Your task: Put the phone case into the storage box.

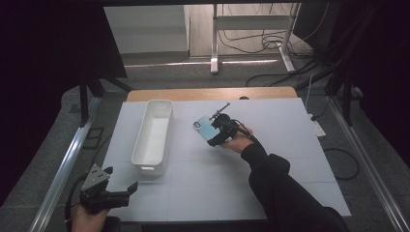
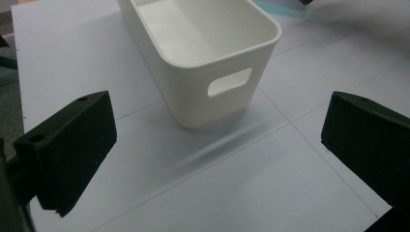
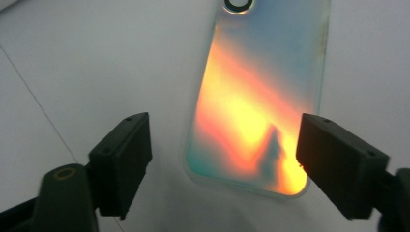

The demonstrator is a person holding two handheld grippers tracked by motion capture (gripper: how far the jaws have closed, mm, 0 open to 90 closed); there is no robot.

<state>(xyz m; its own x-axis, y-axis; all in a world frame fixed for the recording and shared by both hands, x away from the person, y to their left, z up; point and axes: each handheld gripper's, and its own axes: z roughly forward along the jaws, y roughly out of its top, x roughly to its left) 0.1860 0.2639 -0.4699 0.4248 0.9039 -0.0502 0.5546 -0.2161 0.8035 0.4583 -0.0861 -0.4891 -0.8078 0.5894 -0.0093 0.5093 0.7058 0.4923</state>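
A phone case (image 1: 203, 127) with an iridescent back lies flat on the white table (image 1: 280, 145), right of the bin. In the right gripper view the phone case (image 3: 256, 92) glows orange and blue, with its camera ring at the top. My right gripper (image 1: 213, 132) hovers at the case's near end, open. Its jaws in the right gripper view (image 3: 225, 145) stand on either side of the case's lower end without touching it. My left gripper (image 1: 121, 178) rests open at the table's near left corner. Nothing sits between its jaws (image 2: 220, 145), which face the bin's handle end.
A long white bin (image 1: 150, 169) stands empty on the table's left half, with a handle slot in its near wall (image 2: 193, 87). Cables (image 1: 251, 43) and a metal stand (image 1: 213, 43) lie on the floor beyond the wooden far edge (image 1: 208, 94).
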